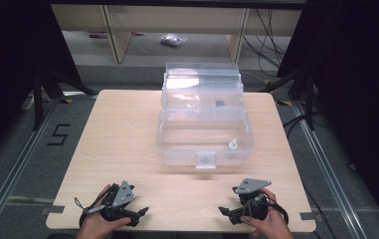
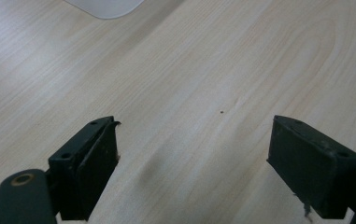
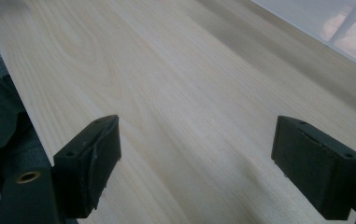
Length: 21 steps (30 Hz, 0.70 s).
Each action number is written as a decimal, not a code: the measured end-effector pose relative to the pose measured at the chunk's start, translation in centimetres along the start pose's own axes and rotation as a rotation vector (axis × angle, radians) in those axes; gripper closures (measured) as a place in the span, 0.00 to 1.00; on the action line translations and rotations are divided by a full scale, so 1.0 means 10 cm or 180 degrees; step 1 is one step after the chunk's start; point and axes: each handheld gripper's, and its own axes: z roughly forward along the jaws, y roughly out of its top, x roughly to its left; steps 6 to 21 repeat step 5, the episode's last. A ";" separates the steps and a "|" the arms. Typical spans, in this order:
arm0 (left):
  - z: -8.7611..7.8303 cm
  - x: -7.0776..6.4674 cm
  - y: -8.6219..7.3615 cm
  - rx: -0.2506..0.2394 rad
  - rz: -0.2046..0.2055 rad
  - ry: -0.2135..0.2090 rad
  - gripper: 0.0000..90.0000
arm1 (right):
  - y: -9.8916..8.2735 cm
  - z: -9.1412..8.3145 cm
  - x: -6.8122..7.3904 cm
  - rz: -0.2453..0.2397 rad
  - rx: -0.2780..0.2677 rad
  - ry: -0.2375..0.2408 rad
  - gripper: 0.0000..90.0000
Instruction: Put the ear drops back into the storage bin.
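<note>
Seen from the high view: a light wooden table [image 1: 122, 144] with a clear plastic storage box [image 1: 204, 137] standing at its middle-far part, lid [image 1: 202, 79] swung up and back so the box is open. Small white latch [image 1: 206, 160] at the centre of the near wall. Inside, near the right front corner, a small translucent white object [image 1: 233, 144] — too small to name. Farther back, on the raised tier behind the main compartment, a small dark object [image 1: 220, 103], also too small to tell.

At the near edge, well apart from the box: left tongs [image 1: 138, 215] held in the left hand [image 1: 100, 226], pointing toward the table's middle, and right tongs [image 1: 225, 213] held in the right hand [image 1: 269, 224], pointing back toward them. Grey three-cornered plate [image 1: 250, 185] on top of the right one. Both low over the table, nothing between them but bare wood.

Left gripper view: left tongs [image 2: 192, 158] released, jaws spread wide over bare wood, nothing gripped; rounded corner of the box [image 2: 105, 7] at the top edge.

Right gripper view: right tongs [image 3: 196, 161] likewise released, jaws wide, empty; clear wall of the box [image 3: 334, 28] at upper right — table edge and dark floor at left.

Beyond the table, on the floor: a crumpled clear bag [image 1: 173, 40] between wooden furniture legs.
</note>
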 end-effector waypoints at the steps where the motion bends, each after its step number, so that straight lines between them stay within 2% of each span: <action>1: 0.00 0.00 0.00 0.0007 -0.0003 -0.0002 0.17 | -0.01 0.02 0.00 0.0005 -0.0056 -0.0018 0.19; 5: 0.00 0.01 0.00 0.0028 0.0017 -0.0011 0.17 | 0.00 -0.01 -0.01 0.0053 0.0005 -0.0021 0.19; 21: 0.00 0.01 0.00 0.0028 0.0017 -0.0011 0.17 | 0.00 -0.01 -0.01 0.0053 0.0005 -0.0021 0.19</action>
